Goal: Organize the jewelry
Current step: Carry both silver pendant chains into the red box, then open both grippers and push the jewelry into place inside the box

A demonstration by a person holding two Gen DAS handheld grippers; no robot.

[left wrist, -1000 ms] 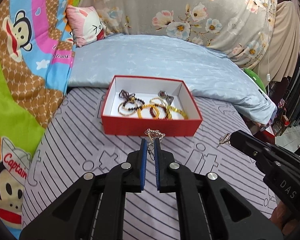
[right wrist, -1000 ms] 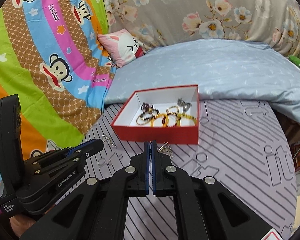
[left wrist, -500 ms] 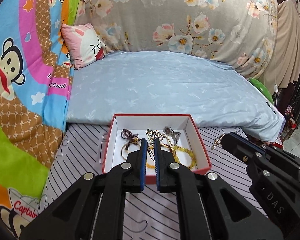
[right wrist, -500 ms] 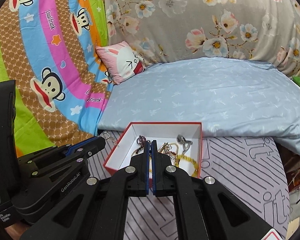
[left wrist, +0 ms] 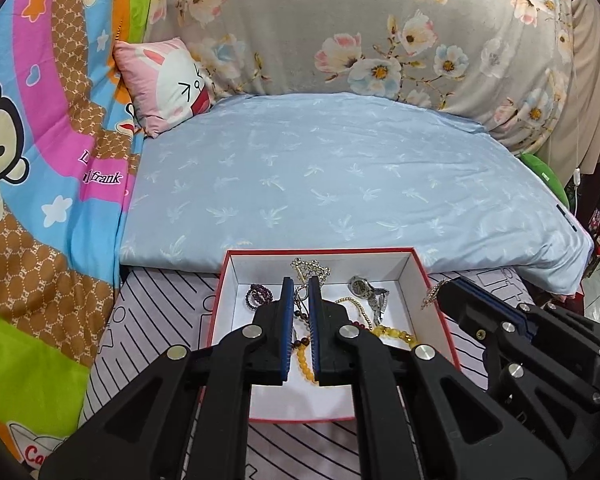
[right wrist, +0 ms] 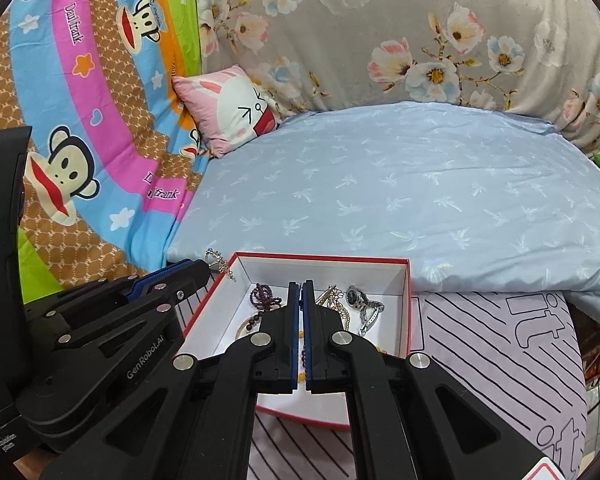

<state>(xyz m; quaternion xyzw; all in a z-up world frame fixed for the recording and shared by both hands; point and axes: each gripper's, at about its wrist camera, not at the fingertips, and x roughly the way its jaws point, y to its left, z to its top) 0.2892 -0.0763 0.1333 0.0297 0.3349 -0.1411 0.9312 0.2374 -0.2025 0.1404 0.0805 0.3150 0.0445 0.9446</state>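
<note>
A red box with a white inside (left wrist: 424,276) (right wrist: 408,304) lies on the bed and holds several bracelets, a purple bead string (left wrist: 258,294) (right wrist: 264,294) and a silver watch (left wrist: 366,290) (right wrist: 360,302). My left gripper (left wrist: 299,284) (right wrist: 204,266) is shut on a gold chain bracelet (left wrist: 310,268) (right wrist: 218,262) and holds it over the box's far end. My right gripper (right wrist: 301,286) (left wrist: 440,290) is shut on another gold chain (right wrist: 336,300) (left wrist: 430,294), over the box's right side.
The box sits on a lilac striped sheet (right wrist: 500,344). A pale blue pillow (left wrist: 340,176) lies just behind it. A pink rabbit cushion (left wrist: 164,80) and a floral cover (left wrist: 380,32) are further back. A monkey-print blanket (left wrist: 40,160) fills the left.
Both grippers have moved forward from the sheet in front of the box to above it, each carrying its chain along. Both stayed shut.
</note>
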